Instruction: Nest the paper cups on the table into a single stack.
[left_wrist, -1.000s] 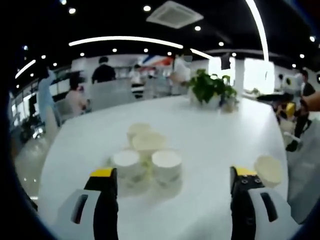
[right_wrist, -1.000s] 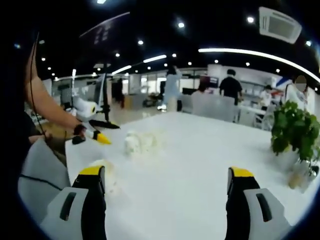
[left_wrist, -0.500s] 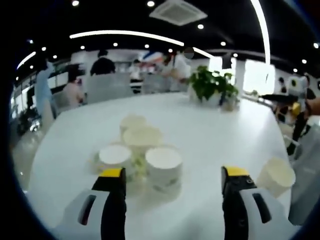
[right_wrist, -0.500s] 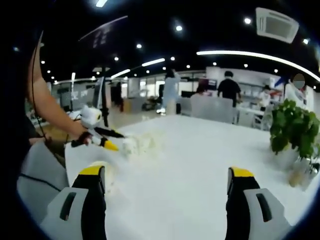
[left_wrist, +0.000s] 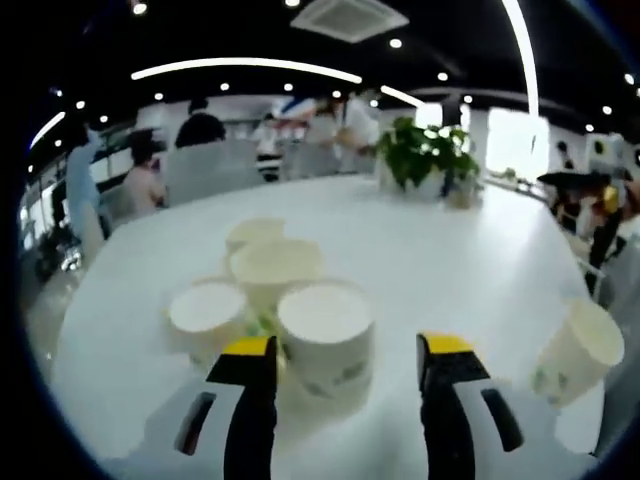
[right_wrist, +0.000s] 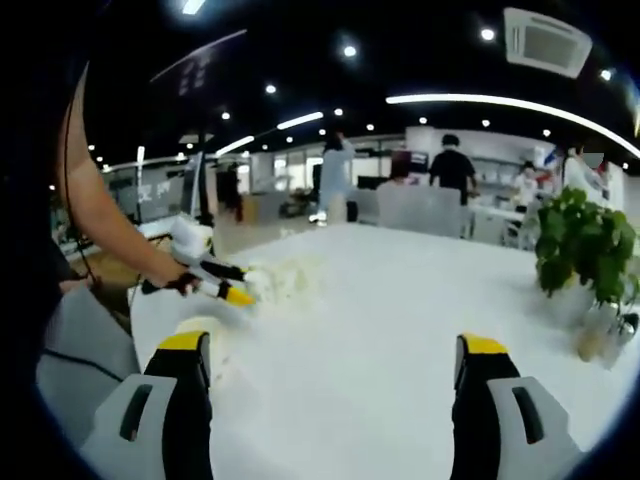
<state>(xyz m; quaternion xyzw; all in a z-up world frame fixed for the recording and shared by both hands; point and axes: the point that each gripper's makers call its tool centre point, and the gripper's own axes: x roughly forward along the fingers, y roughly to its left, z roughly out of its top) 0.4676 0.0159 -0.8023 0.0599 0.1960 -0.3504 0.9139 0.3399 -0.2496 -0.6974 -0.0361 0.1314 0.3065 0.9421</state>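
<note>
Room: open office with ceiling lights, people seated and standing beyond the far edge of the table (all blurred).
Table (left_wrist: 470, 270): large, white, rounded; its surface carries everything below.
Plant (left_wrist: 430, 160): green, potted, near the tabletop's far edge in the left gripper view; in the right gripper view it stands toward the right edge.
Cup cluster (left_wrist: 270, 290): four paper cups standing upright and close together in the middle of the tabletop, mouths up, none nested that I can tell.
Nearest cup (left_wrist: 326, 340): front of the cluster, just ahead of the left gripper and lined up with the gap between its jaws (slightly toward the left jaw).
Lone cup (left_wrist: 578, 350): tilted, apart from the cluster, near the tabletop's right edge, off to the right of the left gripper.
Left gripper (left_wrist: 345, 355): jaws apart, holding nothing, low over the near edge; in the right gripper view its yellow tips reach the cluster.
Right gripper (right_wrist: 330, 350): jaws spread wide, empty, well apart from the cups, over bare tabletop.
</note>
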